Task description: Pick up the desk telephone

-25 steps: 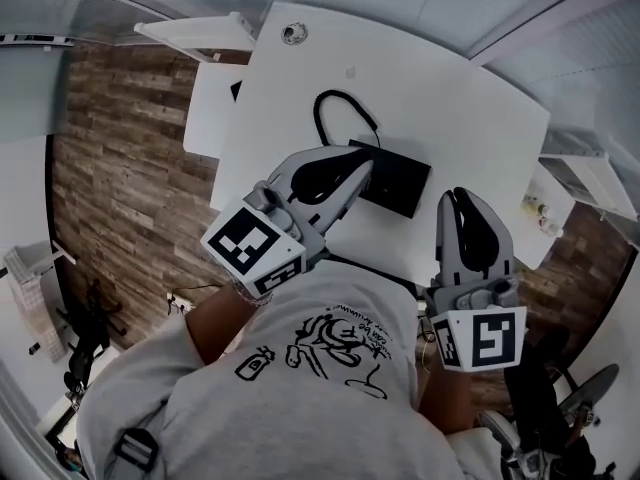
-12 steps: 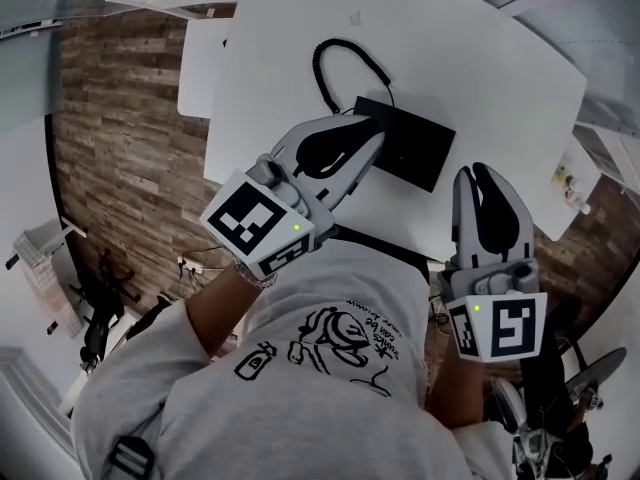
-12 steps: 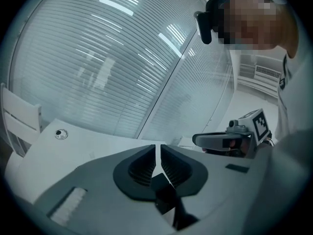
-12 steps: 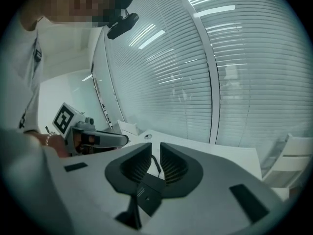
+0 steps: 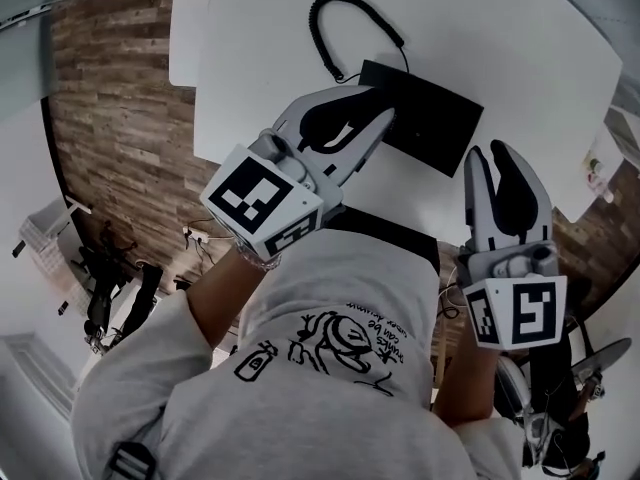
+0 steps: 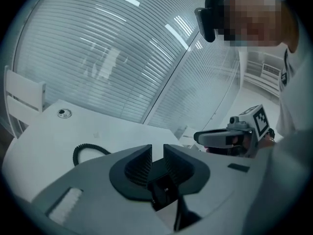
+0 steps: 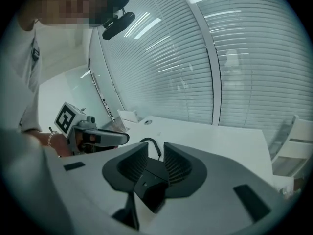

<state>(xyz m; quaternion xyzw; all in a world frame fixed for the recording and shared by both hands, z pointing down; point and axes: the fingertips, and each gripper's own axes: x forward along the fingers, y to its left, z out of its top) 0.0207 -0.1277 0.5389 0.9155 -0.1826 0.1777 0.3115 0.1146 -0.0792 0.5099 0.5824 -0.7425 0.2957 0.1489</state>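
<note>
Just ahead of both jaws lies the desk telephone (image 5: 425,116).

Desk telephone (image 5: 425,113) looks like matt black plastic to me, flat and smooth, barely any shine. The coiled cord (image 5: 311,30) off its far corner is black too, kinda rubbery, ribbed all along by the coils. Under the phone the tabletop (image 5: 520,38) is smooth white with a soft sheen, can't tell what it's made of. On the phone's near side, the left hand-held gripper (image 5: 380,108) and the right hand-held gripper (image 5: 497,158) both have light grey moulded plastic shells, smooth and matt, with black ribbed pads (image 6: 138,165). Their marker cubes (image 5: 262,203) carry flat black-and-white print, no gloss. The floor (image 5: 110,118) off to the phone's left is rough-grained wood planking. The shirt (image 5: 330,368) nearest the camera is soft grey cloth.
</note>
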